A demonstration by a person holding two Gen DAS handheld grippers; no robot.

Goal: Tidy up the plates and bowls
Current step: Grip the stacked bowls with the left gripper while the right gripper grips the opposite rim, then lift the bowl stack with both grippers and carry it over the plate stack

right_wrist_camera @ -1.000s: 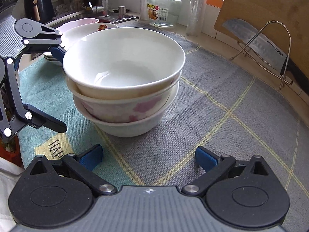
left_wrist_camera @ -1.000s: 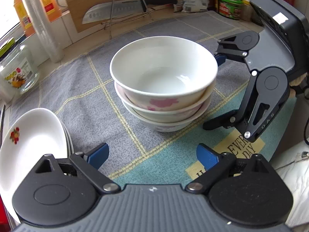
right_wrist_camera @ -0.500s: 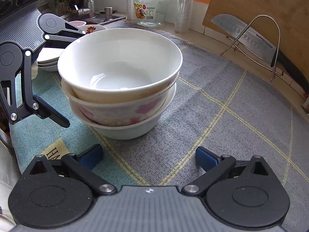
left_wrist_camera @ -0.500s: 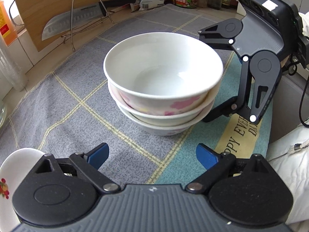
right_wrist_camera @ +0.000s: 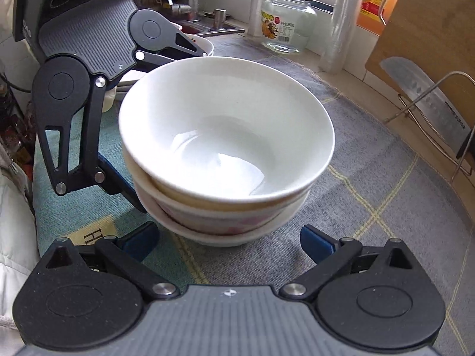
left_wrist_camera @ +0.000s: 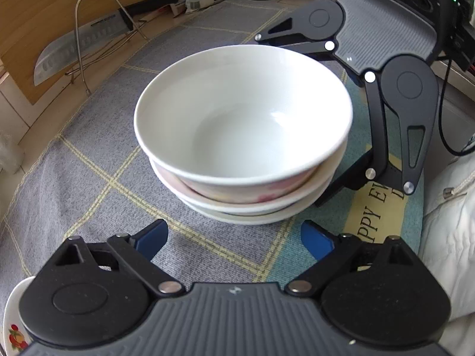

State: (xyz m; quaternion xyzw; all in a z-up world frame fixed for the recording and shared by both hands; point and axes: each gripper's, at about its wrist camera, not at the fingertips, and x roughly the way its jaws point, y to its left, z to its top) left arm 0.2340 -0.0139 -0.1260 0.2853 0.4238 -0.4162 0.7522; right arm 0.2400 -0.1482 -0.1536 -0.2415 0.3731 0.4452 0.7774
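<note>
— Bowls point(left_wrist_camera: 243, 136), three of them nested, sit mid-mat point(left_wrist_camera: 89, 160) on the counter. The top one is plain white inside; the one under it shows pink marks on its wall. Where are the grippers?

— One on each side of the stack. The left gripper point(left_wrist_camera: 234, 237) points steeply down at the bowls from the near edge in its own view, its blue pads point(left_wrist_camera: 151, 237) spread apart over bare mat, just short of the bottom bowl. Its jaws are closing a little, with nothing between them; the pads touch no bowl.

— And from the other camera?

— There the left gripper point(right_wrist_camera: 154, 136) stands at the stack's left, tilted. Its lower finger reaches down beside the bottom bowls, very close, though I cannot tell whether it touches. Its upper finger runs behind the top rim.

— The right one?

— The right gripper point(right_wrist_camera: 230, 240) also points down at the stack, jaws spread wide, blue pads point(right_wrist_camera: 314, 243) apart over the mat, holding nothing. In the left view it point(left_wrist_camera: 297, 112) flanks the bowls on the far right, one finger low by the base, one behind the rim.

— What lies around?

— Plates point(right_wrist_camera: 204, 46) stacked behind the left gripper, toward the sink; one plate's point(left_wrist_camera: 12, 332) edge shows at the left view's bottom corner. A knife point(left_wrist_camera: 89, 44) rests on a wire rack point(left_wrist_camera: 80, 38) against a cutting board point(left_wrist_camera: 44, 6). A glass jar point(right_wrist_camera: 286, 28) stands at the window, and a white sleeve point(left_wrist_camera: 445, 237) lies at the mat's edge.
</note>
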